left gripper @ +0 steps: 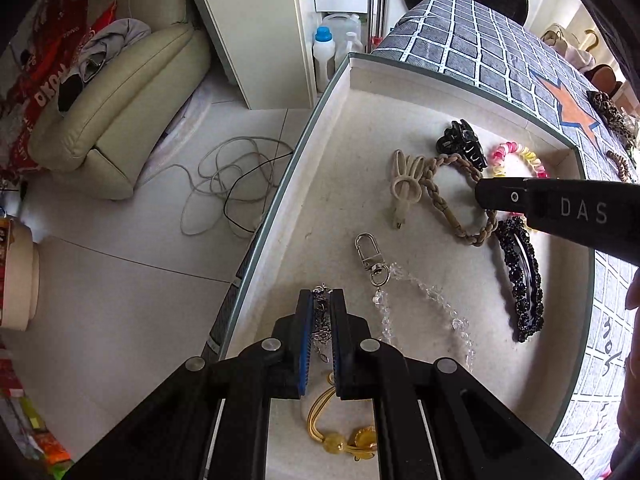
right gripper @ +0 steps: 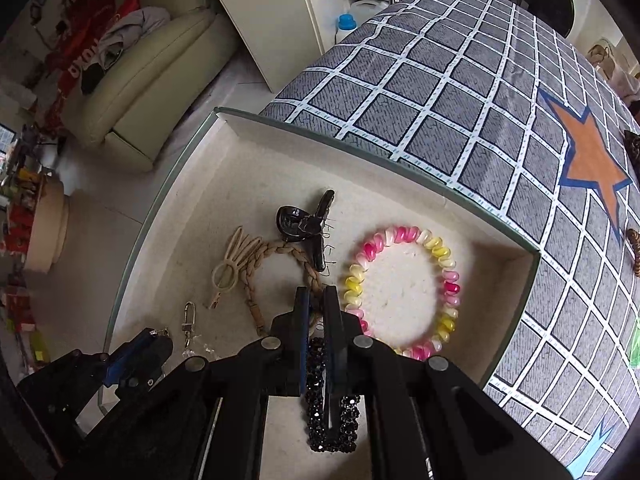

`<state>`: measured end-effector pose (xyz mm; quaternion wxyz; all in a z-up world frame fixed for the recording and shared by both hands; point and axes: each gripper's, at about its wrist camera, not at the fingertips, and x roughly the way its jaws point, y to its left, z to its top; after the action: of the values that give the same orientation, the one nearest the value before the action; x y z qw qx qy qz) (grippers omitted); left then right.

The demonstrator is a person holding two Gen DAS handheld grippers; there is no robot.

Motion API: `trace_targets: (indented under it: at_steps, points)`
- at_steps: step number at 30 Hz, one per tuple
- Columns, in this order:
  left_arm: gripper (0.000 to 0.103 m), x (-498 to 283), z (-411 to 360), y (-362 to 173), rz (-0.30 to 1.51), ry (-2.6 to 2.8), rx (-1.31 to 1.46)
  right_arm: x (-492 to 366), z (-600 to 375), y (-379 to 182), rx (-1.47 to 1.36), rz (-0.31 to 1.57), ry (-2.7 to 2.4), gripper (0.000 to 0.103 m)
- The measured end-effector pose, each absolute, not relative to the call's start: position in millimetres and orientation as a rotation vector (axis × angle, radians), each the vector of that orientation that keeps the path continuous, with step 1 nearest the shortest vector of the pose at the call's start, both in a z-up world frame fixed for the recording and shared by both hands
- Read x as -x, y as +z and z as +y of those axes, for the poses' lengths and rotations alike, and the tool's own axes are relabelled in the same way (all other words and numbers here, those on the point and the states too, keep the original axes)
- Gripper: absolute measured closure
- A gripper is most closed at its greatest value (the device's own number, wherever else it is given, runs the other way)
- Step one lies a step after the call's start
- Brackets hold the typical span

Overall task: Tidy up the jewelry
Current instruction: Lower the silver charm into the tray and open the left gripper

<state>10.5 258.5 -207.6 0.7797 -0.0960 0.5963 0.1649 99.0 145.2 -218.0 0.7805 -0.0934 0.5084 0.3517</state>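
A shallow white tray [left gripper: 360,76] holds the jewelry. My left gripper [left gripper: 322,296] is shut on a dark silver chain [left gripper: 321,320] near the tray's near left. My right gripper [right gripper: 316,294] is nearly shut around the braided tan band [right gripper: 280,250], above a black beaded barrette [right gripper: 332,424]. In the left wrist view the band [left gripper: 436,196], barrette [left gripper: 520,280], black claw clip [left gripper: 460,142], beige rabbit clip [left gripper: 406,184], clear bead strand with silver clasp [left gripper: 424,292], gold piece [left gripper: 340,436] and pink-yellow coil tie [left gripper: 520,156] lie in the tray.
The tray sits on a grey grid cloth with an orange star [right gripper: 592,168]. More hair pieces [left gripper: 612,116] lie on the cloth at the right. Left of the tray are a tiled floor, coiled cables [left gripper: 236,184], a cream sofa [left gripper: 120,92] and bottles [left gripper: 324,52].
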Motion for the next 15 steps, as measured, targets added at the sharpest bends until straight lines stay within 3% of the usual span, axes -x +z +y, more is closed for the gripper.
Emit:
trace_targets:
  at_steps: [7, 9, 11, 15]
  points:
    - [0.088, -8, 252, -203, 1.292, 0.35, 0.193, -101, 135, -219, 0.168, 1.133, 0.783, 0.093]
    - [0.088, -8, 251, -202, 1.295, 0.351, 0.186, -100, 127, -219, 0.149, 1.144, 0.795, 0.084]
    - [0.088, -9, 250, -202, 1.301, 0.35, 0.185, -96, 121, -216, 0.132, 1.146, 0.809, 0.06]
    - [0.088, -8, 248, -201, 1.312, 0.352, 0.19, -89, 107, -207, 0.11, 1.124, 0.821, 0.055]
